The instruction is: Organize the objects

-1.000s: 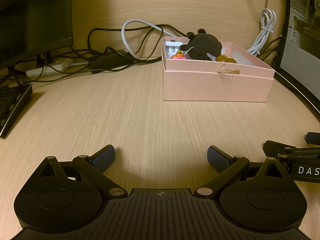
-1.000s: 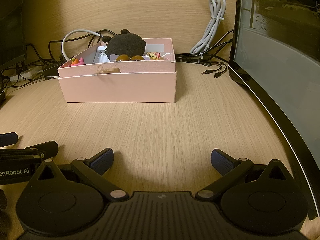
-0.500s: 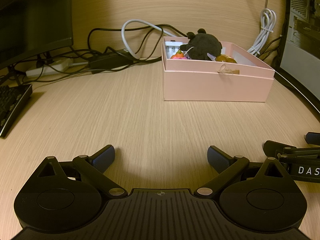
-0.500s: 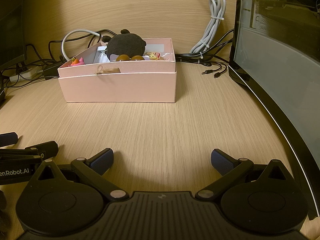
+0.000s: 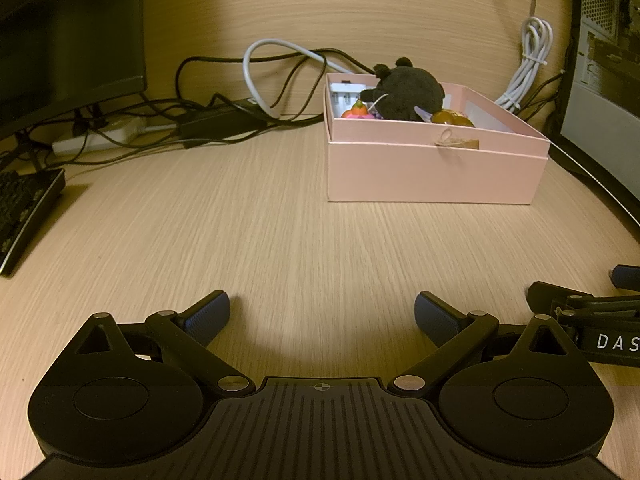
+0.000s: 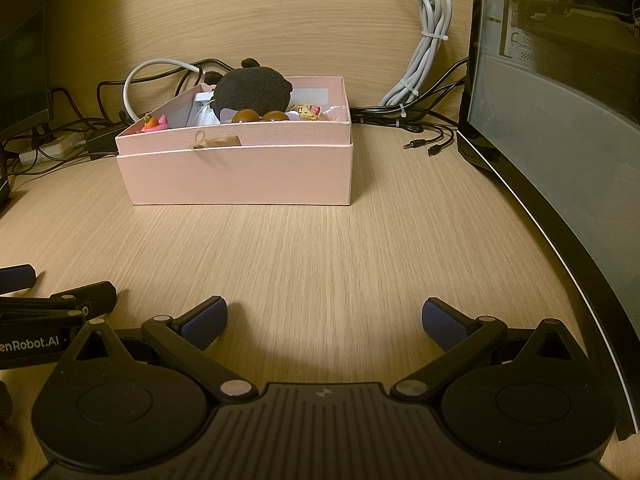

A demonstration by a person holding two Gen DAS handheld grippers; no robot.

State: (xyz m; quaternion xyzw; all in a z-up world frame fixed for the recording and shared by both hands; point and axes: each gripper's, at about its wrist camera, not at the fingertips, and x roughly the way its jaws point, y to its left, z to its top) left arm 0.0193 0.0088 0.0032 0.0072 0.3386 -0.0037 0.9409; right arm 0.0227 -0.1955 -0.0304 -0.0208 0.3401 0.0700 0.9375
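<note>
A pink box [image 5: 432, 172] [image 6: 240, 174] stands on the wooden desk, far ahead of both grippers. In it lie a dark plush toy [image 5: 408, 92] [image 6: 252, 94], a pink and orange toy [image 5: 358, 111] [image 6: 154, 123], brown glossy pieces [image 5: 452, 117] [image 6: 260, 116] and a white item [image 5: 346, 96]. A small tag [image 6: 216, 141] hangs on its front rim. My left gripper [image 5: 322, 312] is open and empty, low over the desk. My right gripper [image 6: 324, 318] is open and empty beside it; each shows at the edge of the other's view.
Tangled black and white cables [image 5: 256, 92] and a power strip [image 5: 100, 134] lie behind the box at the left. A keyboard [image 5: 24, 208] and monitor [image 5: 68, 36] are far left. A coiled white cable [image 6: 428, 52] and a computer case [image 6: 560, 92] stand at the right.
</note>
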